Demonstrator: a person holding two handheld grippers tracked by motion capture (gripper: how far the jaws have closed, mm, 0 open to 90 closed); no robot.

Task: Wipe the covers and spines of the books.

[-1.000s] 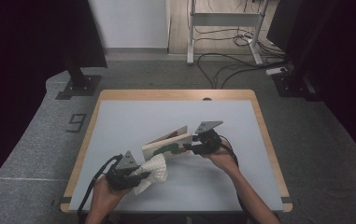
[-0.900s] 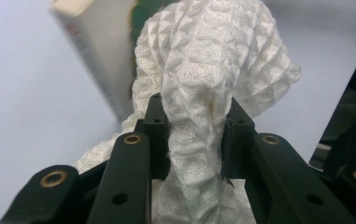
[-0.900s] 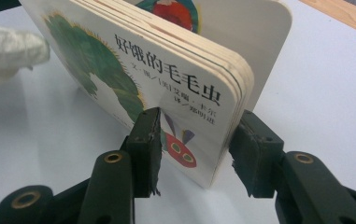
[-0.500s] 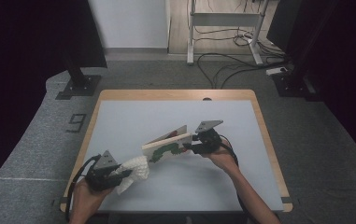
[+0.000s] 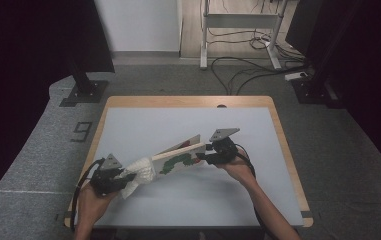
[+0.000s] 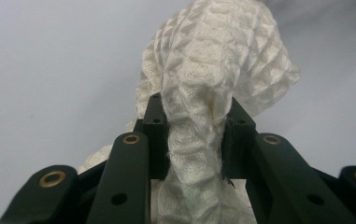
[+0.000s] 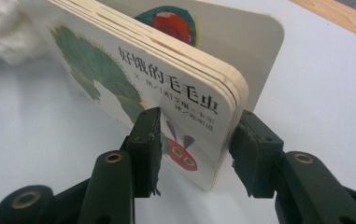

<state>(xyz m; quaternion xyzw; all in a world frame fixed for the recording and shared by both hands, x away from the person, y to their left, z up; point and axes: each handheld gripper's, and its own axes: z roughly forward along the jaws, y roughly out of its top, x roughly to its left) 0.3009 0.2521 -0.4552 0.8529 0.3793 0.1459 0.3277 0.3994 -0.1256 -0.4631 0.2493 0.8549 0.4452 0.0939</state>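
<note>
My left gripper (image 6: 192, 140) pinches a soft, limp white cloth (image 6: 213, 70) low at the table's (image 5: 188, 120) near left. My right gripper (image 7: 194, 140) clamps the stiff board book (image 7: 166, 88) by its corner; thick, rigid, won't sag.

Count: 1 board book (image 5: 178, 159), 1 white cloth (image 5: 139, 172), 2 grippers: left gripper (image 5: 109, 181), right gripper (image 5: 213, 152); 1 table (image 5: 188, 102).

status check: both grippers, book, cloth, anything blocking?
Left gripper shut on white cloth. Right gripper shut on board book, held tilted above the table. Cloth at book's left end. Nothing blocking.
</note>
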